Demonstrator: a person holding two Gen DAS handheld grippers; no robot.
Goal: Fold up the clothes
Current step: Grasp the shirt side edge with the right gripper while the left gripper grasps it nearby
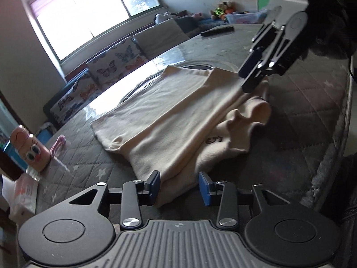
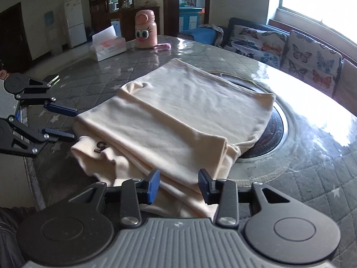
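**Round quilted table, cream garment half folded**

Living room, bright window, butterfly-print sofa cushions (image 2: pixel 308 55) behind a round table (image 2: pixel 312 183) under a grey star-quilted cover and clear sheet. Near the middle of the table, partly over a dark round inset (image 2: pixel 276 131), a cream garment (image 2: pixel 178 111), folded over itself, top layer smooth, lower layer bunched at the near edge with a dark printed mark showing. Toward the far rim, a pink bottle with cartoon eyes (image 2: pixel 145 31), a tissue box (image 2: pixel 109 47) beside it, a pink clip (image 2: pixel 162 47) close by.

Left gripper (image 1: pixel 179 187) at the garment's near edge, jaws partly apart, blue pads clear of the cloth, nothing pinched; same gap seen from the right wrist camera. Right gripper (image 2: pixel 179 186) at the adjoining edge, jaws likewise partly apart, fold lying between the pads but not squeezed. No earlier view to compare.
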